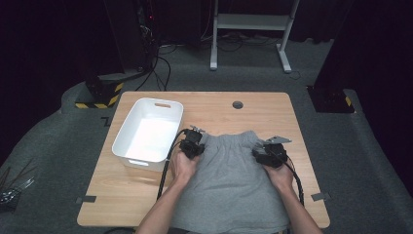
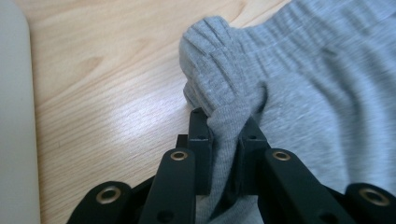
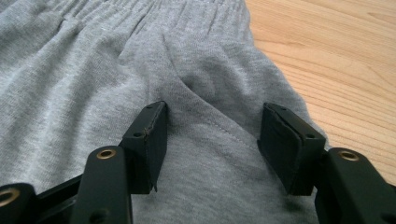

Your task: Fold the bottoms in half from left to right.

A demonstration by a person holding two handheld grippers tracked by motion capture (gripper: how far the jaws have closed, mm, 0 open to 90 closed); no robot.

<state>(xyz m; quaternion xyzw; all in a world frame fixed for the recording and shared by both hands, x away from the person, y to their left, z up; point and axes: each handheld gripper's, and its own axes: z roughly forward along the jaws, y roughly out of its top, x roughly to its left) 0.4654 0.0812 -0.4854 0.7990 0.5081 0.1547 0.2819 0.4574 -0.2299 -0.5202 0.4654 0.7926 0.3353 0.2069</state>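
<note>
A grey pair of shorts (image 1: 234,178) lies flat on the wooden table (image 1: 214,105), its elastic waistband towards the far side. My left gripper (image 1: 194,142) sits at the waistband's left corner. In the left gripper view the left gripper (image 2: 223,133) is shut on a pinched fold of the shorts (image 2: 299,79). My right gripper (image 1: 269,152) rests over the right side of the shorts. In the right gripper view the right gripper (image 3: 215,140) stands open, jaws wide apart, with the shorts (image 3: 93,84) flat beneath them near the pocket seam.
A white plastic bin (image 1: 148,132) stands on the table's left half, close to my left gripper; its wall (image 2: 14,121) edges the left gripper view. A round cable hole (image 1: 237,105) lies at the table's far side. A white desk frame (image 1: 251,29) stands beyond.
</note>
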